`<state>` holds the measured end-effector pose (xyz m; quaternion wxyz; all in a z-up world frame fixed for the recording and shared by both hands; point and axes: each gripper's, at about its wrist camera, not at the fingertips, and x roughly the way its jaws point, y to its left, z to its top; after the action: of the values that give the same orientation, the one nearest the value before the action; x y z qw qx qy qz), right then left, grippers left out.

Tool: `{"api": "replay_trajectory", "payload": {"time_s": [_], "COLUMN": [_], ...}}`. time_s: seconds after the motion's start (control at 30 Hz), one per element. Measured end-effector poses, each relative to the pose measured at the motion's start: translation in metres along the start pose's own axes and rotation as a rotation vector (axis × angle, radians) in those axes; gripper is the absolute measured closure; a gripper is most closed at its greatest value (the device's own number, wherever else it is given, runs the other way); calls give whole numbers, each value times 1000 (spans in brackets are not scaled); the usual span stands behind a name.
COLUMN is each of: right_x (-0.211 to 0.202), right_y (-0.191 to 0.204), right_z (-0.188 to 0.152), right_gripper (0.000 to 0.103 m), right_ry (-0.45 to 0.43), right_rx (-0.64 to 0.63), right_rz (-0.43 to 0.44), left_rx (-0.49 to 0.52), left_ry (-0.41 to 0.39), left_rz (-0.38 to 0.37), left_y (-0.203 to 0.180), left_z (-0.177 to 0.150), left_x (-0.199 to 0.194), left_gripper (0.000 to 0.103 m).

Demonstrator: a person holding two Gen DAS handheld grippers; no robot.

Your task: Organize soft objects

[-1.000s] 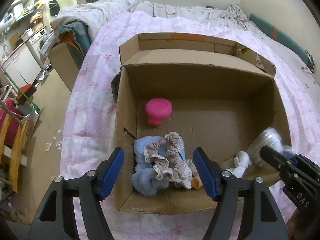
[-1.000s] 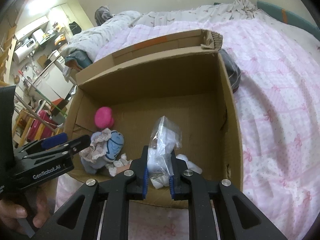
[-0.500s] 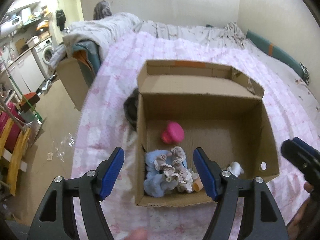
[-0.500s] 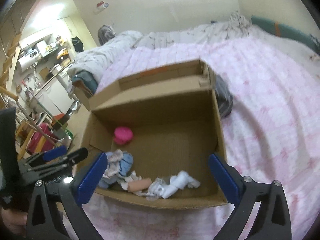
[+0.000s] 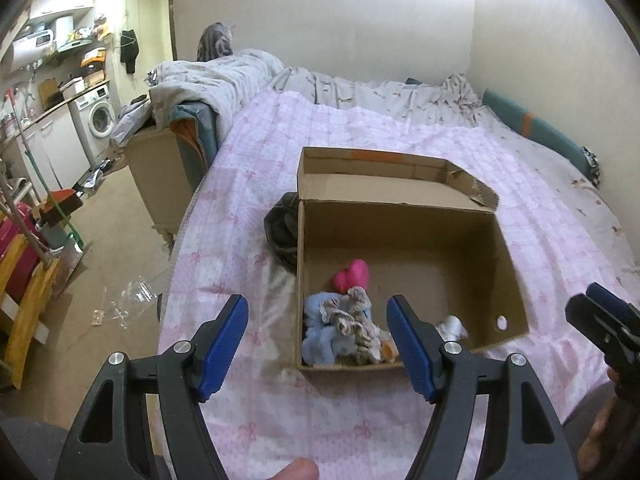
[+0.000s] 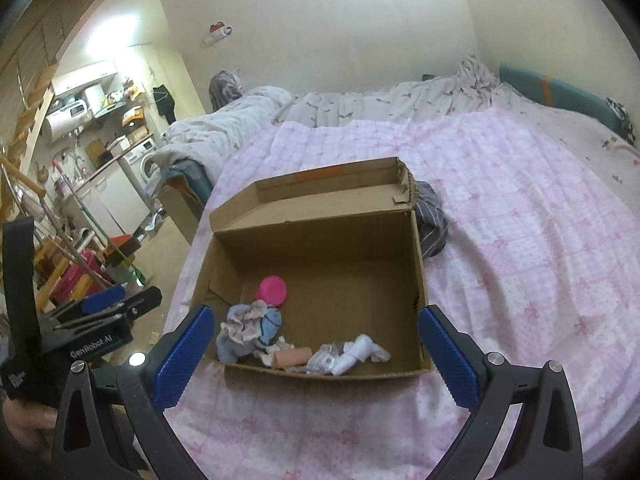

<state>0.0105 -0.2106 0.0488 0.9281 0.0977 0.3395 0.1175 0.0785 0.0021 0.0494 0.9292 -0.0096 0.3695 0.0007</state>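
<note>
An open cardboard box [image 5: 404, 224] [image 6: 320, 236] sits on the pink bed cover. Inside lie a pink plush [image 5: 353, 275] [image 6: 273, 290], a blue doll in lace [image 5: 336, 326] [image 6: 252, 326], a peach roll [image 6: 292, 357] and a white bundle in clear plastic [image 6: 348, 357] [image 5: 451, 326]. My left gripper [image 5: 318, 346] is open and empty, held back above the box's near edge. My right gripper [image 6: 314, 354] is open and empty, also back from the box.
A dark cloth [image 5: 282, 232] [image 6: 430, 222] lies on the bed beside the box. A grey duvet [image 5: 224, 80] is heaped at the back. Left of the bed are the floor, a brown cabinet [image 5: 158, 184], a washing machine [image 5: 98, 118] and clutter.
My right gripper opened and let go of the plastic-wrapped bundle, which now lies in the box. Both grippers pulled back and up, away from the box.
</note>
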Motion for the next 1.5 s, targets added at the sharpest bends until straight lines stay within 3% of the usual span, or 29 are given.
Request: {"api": "replay_trajectory", "payload": {"time_s": [0.2, 0.3, 0.43, 0.63, 0.8, 1.0, 1.13, 1.5], "right_x": [-18, -20, -18, -16, -8, 5, 7, 13], "right_y": [2, 2, 3, 10, 6, -4, -8, 4], "right_z": [-14, -23, -28, -40, -44, -45, -46, -50], "right_gripper": [0, 0, 0, 0, 0, 0, 0, 0], "right_ry": [-38, -38, -30, -52, -47, -25, -21, -3], "right_rx": [-15, -23, -15, -44, -27, 4, 22, -46], "right_rz": [-15, -20, -31, -38, -45, -72, -73, -83], "left_rx": [40, 72, 22, -8, 39, 45, 25, 19], "left_ry": [-63, -73, -82, -87, -84, -36, -45, -38], "left_rz": [-5, -3, -46, -38, 5, -17, -21, -34], "left_y": [1, -2, 3, 8, 4, 4, 7, 7], "left_z": [-21, -27, -31, -34, -38, -43, -41, -42], "left_x": [-29, -31, -34, -27, -20, -2, -2, -1], "left_gripper": [15, 12, 1, 0, 0, 0, 0, 0]}}
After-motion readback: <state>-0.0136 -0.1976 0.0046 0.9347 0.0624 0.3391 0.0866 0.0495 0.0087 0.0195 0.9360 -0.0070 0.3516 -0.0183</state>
